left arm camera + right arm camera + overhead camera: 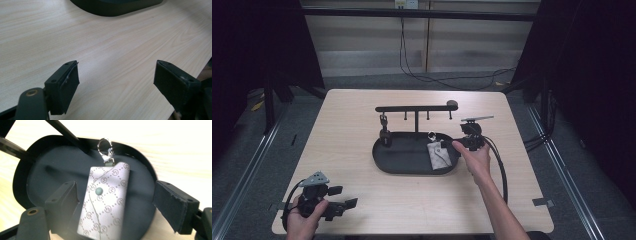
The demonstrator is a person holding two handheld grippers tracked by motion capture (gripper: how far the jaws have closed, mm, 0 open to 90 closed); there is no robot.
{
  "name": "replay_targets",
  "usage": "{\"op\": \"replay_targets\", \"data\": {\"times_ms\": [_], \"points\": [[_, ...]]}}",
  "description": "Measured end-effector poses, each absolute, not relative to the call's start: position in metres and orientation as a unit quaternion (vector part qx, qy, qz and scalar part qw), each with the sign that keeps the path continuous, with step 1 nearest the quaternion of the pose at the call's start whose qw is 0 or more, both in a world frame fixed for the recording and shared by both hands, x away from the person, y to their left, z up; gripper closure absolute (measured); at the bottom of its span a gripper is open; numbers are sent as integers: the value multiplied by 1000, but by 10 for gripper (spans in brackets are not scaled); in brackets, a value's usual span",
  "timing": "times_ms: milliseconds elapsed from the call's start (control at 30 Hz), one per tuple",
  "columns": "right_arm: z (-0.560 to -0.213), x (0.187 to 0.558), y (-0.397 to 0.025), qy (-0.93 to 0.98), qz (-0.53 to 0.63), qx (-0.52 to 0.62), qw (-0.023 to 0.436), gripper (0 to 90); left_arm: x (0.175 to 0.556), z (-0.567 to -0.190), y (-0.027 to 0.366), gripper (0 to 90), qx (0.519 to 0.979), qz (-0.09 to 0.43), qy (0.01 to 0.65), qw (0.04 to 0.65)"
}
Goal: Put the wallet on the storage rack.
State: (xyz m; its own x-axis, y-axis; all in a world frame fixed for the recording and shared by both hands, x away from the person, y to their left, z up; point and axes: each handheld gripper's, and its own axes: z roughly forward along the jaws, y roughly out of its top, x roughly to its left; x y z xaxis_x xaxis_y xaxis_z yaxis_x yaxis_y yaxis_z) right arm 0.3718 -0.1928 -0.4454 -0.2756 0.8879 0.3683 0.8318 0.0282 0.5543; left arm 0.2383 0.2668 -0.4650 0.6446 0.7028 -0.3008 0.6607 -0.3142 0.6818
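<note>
grey pouch (105, 202) lies between the spread right tongs (116, 207); left tongs (116, 87) gape over the table (105, 50).

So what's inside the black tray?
In the black tray lies a patterned pouch with a silver clasp, and a small dark item sits at its left end. Whatever is under the pouch is covered.

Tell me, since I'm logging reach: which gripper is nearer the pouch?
Right. The right gripper hangs at the pouch, jaws open around it; the left gripper sits near the table's front-left corner.
</note>
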Motion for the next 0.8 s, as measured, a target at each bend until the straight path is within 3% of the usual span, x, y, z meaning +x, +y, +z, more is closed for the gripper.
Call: {"op": "replay_targets", "data": {"times_ms": [800], "points": [[-439, 293, -243, 744, 367, 547, 110, 193, 238, -465, 268, 201, 802, 33, 429, 414]]}}
